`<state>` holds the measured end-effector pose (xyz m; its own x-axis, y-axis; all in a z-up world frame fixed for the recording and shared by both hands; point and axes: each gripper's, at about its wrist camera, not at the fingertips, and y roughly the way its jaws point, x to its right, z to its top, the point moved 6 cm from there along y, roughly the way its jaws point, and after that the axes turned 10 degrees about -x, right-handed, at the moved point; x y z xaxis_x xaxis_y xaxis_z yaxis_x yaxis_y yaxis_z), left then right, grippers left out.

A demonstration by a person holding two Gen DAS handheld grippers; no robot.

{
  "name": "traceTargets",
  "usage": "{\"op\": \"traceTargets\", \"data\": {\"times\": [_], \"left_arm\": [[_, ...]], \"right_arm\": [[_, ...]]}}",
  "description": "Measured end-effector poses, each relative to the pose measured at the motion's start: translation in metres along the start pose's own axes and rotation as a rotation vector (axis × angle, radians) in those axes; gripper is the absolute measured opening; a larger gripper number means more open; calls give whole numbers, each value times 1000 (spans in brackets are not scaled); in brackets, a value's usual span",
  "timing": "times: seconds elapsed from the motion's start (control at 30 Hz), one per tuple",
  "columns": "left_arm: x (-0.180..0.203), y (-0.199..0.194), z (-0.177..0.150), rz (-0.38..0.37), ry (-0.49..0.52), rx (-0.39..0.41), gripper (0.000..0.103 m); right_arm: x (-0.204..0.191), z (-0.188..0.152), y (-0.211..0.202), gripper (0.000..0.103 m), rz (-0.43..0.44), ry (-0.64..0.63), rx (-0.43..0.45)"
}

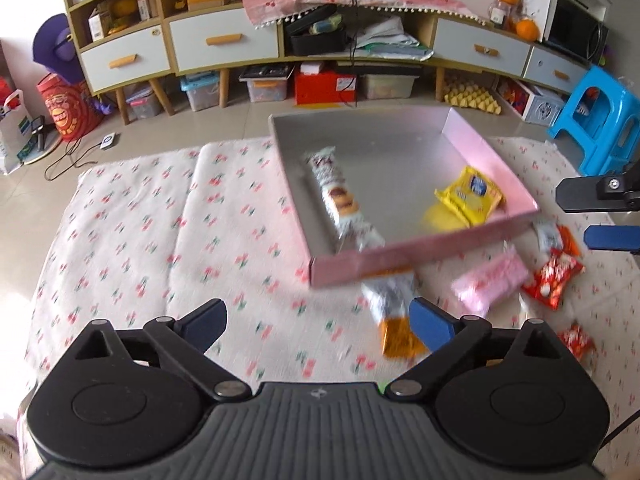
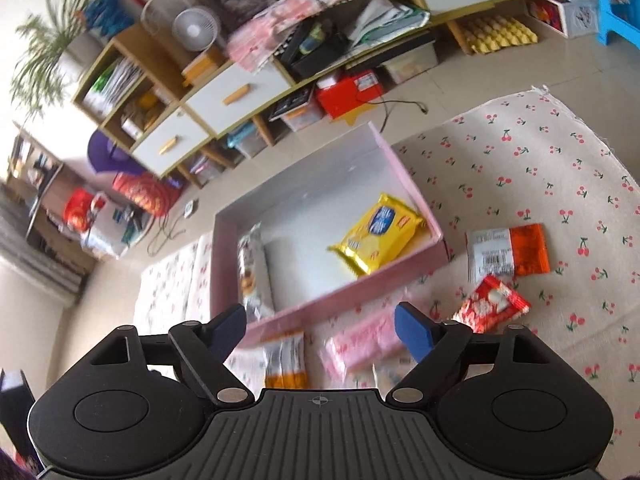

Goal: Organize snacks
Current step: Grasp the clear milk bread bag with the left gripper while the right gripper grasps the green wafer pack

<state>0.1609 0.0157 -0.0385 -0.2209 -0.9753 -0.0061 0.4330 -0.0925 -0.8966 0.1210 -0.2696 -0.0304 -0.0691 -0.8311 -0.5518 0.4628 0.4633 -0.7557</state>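
A pink box [image 1: 492, 148] [image 2: 416, 196] stands on a cherry-print cloth. It holds a long white biscuit pack [image 1: 338, 194] [image 2: 252, 268] and a yellow cracker pack [image 1: 470, 194] [image 2: 378, 232]. Outside the box's near wall lie a silver-and-orange packet [image 1: 394, 312] [image 2: 286, 360], a pink packet [image 1: 494, 280] [image 2: 362, 346], a red packet [image 1: 552, 278] [image 2: 494, 300] and a white-and-orange packet [image 2: 508, 250]. My left gripper [image 1: 320, 324] is open and empty, above the cloth near the silver-and-orange packet. My right gripper [image 2: 320, 330] is open and empty, above the silver and pink packets; it also shows in the left wrist view [image 1: 592, 216].
The cherry-print cloth [image 1: 140, 232] [image 2: 560, 152] covers the work surface. Another small red packet [image 1: 576, 340] lies at the right. Behind stand a long cabinet with drawers [image 1: 224, 40], storage bins under it, and a blue plastic stool [image 1: 600, 120].
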Motion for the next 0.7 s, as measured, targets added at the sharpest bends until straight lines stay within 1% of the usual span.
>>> {"op": "traceTargets", "data": {"times": [0.2,0.27,0.4,0.5,0.63,0.7], "left_arm": [[0,-9,-18,21,-4,-14,100],[-1,-11,-27,22,-9,-7,102],[-7,-11,-45,11,-23,0,102],[-10,-10,-58,-6,-36,0,102],[-12,-2,-74,21,-12,-13,100],[-14,2,-82,13,-20,-23,99]], "right_arm": [[-12,-33,-2,87,-26,-88,-30],[-16,-45,-2,87,-32,-130,-34],[-19,-68,2,87,-47,-184,-37],[-18,-82,3,87,-57,-205,-39],[-13,-92,1,87,-68,-212,-21],[-10,-95,1,87,-82,-218,-11]]}}
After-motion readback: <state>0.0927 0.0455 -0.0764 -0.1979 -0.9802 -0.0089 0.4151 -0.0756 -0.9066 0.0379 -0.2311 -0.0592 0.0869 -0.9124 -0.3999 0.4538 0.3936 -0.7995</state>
